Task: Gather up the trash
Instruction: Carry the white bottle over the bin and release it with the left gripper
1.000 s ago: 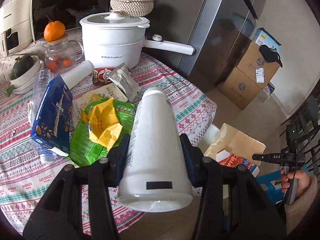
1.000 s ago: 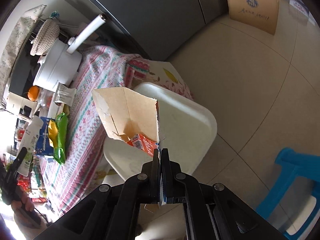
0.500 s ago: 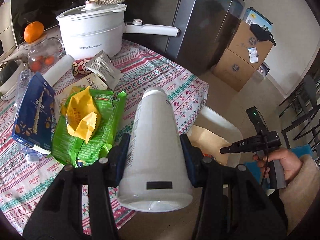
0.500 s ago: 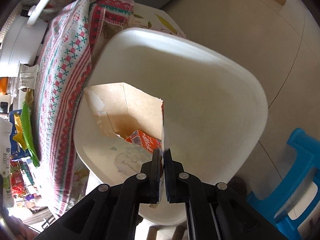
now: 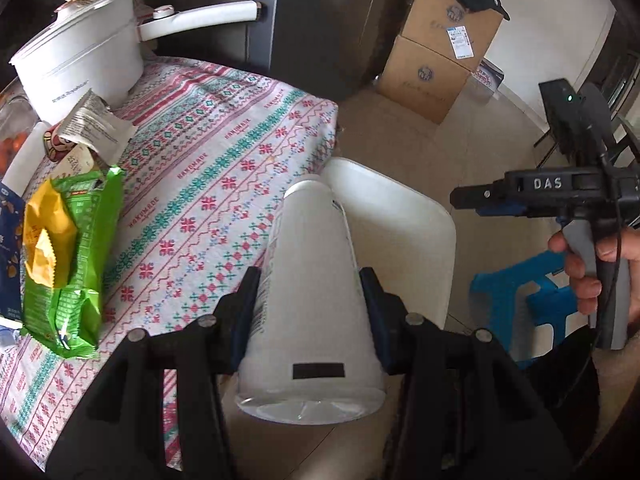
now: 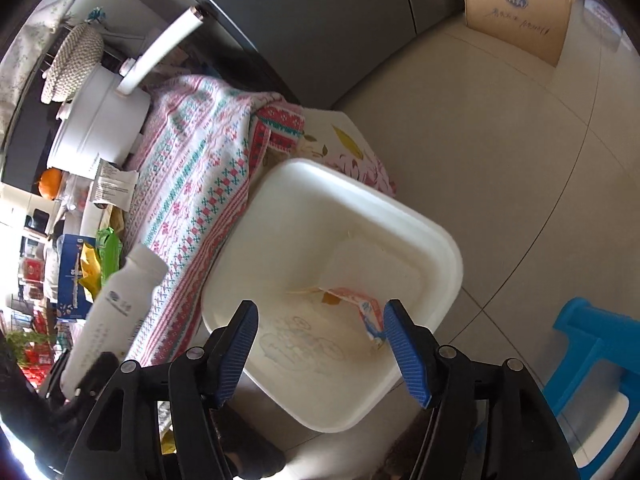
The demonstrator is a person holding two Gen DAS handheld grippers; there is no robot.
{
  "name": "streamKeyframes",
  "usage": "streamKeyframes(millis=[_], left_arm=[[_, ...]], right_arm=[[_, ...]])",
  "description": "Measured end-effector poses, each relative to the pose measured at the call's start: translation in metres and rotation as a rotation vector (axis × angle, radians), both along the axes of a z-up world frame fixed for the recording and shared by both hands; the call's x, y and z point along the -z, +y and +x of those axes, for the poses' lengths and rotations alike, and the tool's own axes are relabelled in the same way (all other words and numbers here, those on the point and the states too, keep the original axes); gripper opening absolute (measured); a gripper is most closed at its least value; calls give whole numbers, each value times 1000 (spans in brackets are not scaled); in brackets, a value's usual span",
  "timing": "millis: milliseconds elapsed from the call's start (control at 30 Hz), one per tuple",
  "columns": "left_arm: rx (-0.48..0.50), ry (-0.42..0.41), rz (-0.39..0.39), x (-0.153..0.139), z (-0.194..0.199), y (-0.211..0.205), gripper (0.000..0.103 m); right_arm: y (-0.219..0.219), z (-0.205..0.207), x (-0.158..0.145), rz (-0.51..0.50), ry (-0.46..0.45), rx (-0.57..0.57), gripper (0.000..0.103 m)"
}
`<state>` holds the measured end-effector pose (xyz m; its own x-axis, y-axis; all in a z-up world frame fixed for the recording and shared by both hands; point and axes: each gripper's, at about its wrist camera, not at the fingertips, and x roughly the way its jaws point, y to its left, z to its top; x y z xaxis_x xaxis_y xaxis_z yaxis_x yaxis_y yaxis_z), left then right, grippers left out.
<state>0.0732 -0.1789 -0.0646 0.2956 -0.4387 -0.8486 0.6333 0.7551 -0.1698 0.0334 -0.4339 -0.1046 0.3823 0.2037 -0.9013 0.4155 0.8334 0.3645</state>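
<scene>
Table [image 5: 224,168] covered w/ patterned cloth, red/teal bands on white; cloth edge seen draped over table corner in right wrist view. On cloth, far end: white pot [image 5: 80,68] w/ long handle. Just in front of pot: silver-white wrapper [image 5: 96,128]. Nearer, at left edge: green snack bag [image 5: 80,280] w/ yellow wrapper [image 5: 44,248] lying on top; blue box [image 6: 74,276] beside it. Orange [image 6: 50,182] noted behind pot.

Floor [image 6: 500,160], pale tile: white bin [image 6: 400,216] stood against table corner; blue stool [image 6: 592,344] near bin; cardboard boxes [image 5: 432,56] stacked further back.
</scene>
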Motion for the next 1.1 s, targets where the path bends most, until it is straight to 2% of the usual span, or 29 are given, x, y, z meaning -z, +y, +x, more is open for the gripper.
streamKeyframes(millis=[133, 267, 433, 600, 700, 767, 900, 1100], left_arm=[[76, 88, 63, 35, -6, -42, 51], [94, 171, 135, 72, -3, -70, 51], [79, 208, 180, 99, 6, -89, 51], [80, 216, 200, 112, 11, -95, 51], [70, 186, 208, 102, 11, -93, 60], [46, 162, 190, 88, 13, -84, 74], [-5, 143, 130, 57, 15, -58, 78], [-84, 42, 69, 11, 14, -6, 86]], right_arm=[[-16, -14, -20, -27, -58, 44, 70], [-25, -15, -23, -67, -66, 63, 70], [-29, -16, -24, -56, -79, 70, 70], [-33, -17, -26, -49, -91, 86, 70], [-33, -18, -25, -45, -92, 90, 70], [-33, -18, -26, -45, -94, 90, 71], [-32, -18, -28, -45, -103, 90, 71], [-21, -13, -33, -45, -120, 70, 71]])
